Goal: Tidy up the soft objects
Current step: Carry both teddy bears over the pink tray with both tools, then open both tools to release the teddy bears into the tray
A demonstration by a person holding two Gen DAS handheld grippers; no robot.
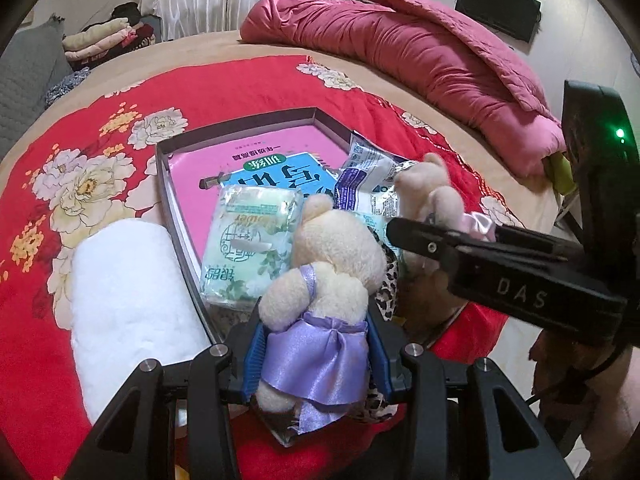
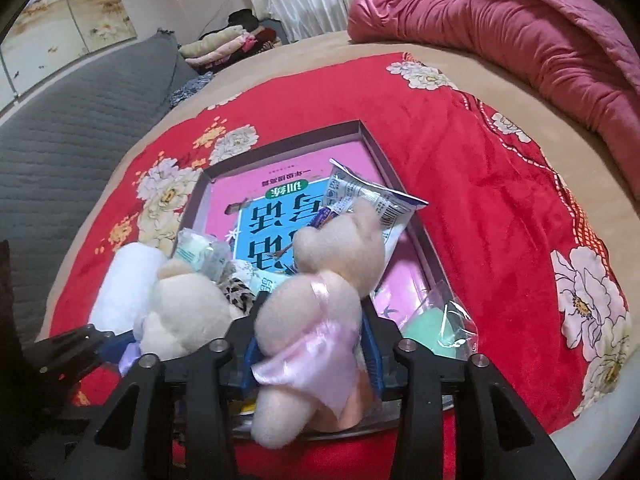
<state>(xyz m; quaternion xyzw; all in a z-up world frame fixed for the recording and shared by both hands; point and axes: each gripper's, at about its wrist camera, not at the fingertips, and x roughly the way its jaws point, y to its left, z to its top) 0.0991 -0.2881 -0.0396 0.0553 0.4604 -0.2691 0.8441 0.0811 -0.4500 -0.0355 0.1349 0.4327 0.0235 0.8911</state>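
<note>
Two bears (image 1: 324,264) in tray (image 1: 240,124) — towel (image 1: 128,280) left

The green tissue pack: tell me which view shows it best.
The left wrist view. There the green tissue pack lies in the box with its printed face plain, beside the purple-dressed bear. The right wrist view shows only its end behind that bear.

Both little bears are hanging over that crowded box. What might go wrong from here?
1. The box already holds a tissue pack, a snack bag and a leopard-print cloth; a bear dropped on top may roll out.
2. The pink-dressed bear sits between the right gripper's pads, which look loose on it, so it may fall early.
3. The left gripper, holding the purple-dressed bear, is close beside the right one; they might bump.
</note>
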